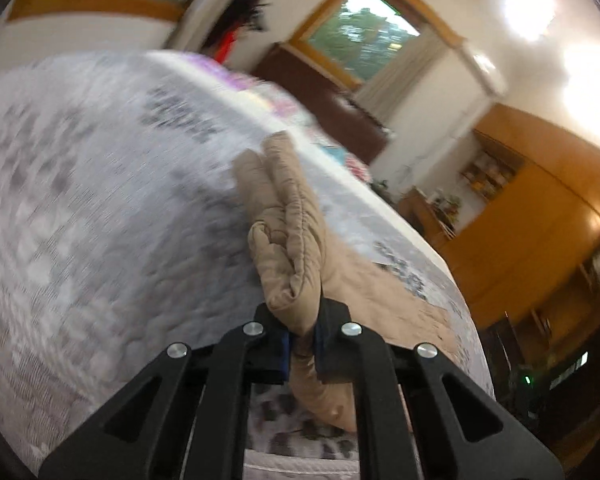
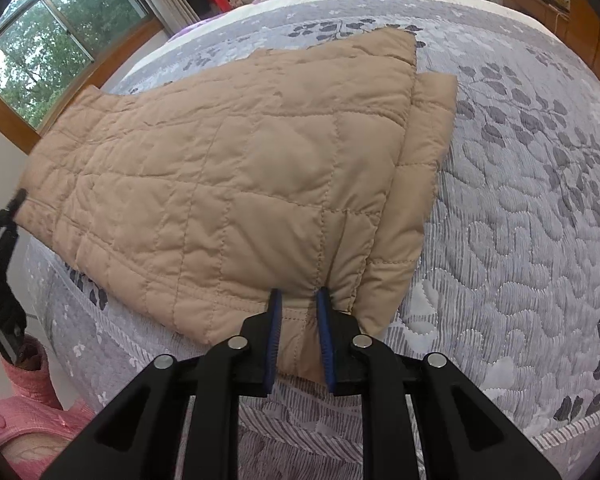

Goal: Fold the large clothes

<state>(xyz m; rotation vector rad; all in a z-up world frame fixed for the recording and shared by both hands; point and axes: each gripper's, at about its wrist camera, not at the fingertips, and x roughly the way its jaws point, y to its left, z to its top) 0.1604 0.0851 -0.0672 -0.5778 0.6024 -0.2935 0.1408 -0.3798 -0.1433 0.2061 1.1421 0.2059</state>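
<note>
Left wrist view: left gripper (image 1: 302, 344) clamped nearly flat on a bunched fold of the tan quilted jacket (image 1: 288, 236), blue pads squeezing the cloth between them. Fabric rising out of the jaws in a thick crumpled roll, the rest trailing down to the right onto the grey leaf-patterned bedspread (image 1: 80, 200). Whole picture tilted and smeared with blur; window (image 1: 360, 38) and wooden cabinets (image 1: 540, 208) slanting behind the bed.

Right wrist view: right gripper (image 2: 298, 322) narrowed onto the near hem of the jacket (image 2: 220, 168), blue pads pinching a puckered fold of the edge, a strip of cloth showing between them. Garment spread flat across the bedspread (image 2: 520, 200), quilted side up, a second layer peeking out along its right side. Far left corner lifted off the bed where the left gripper (image 2: 14, 204) meets it at the picture's edge, dark and blurred, grip itself not discernible there. Pink sleeve (image 2: 24, 400) low in the left corner.
</note>
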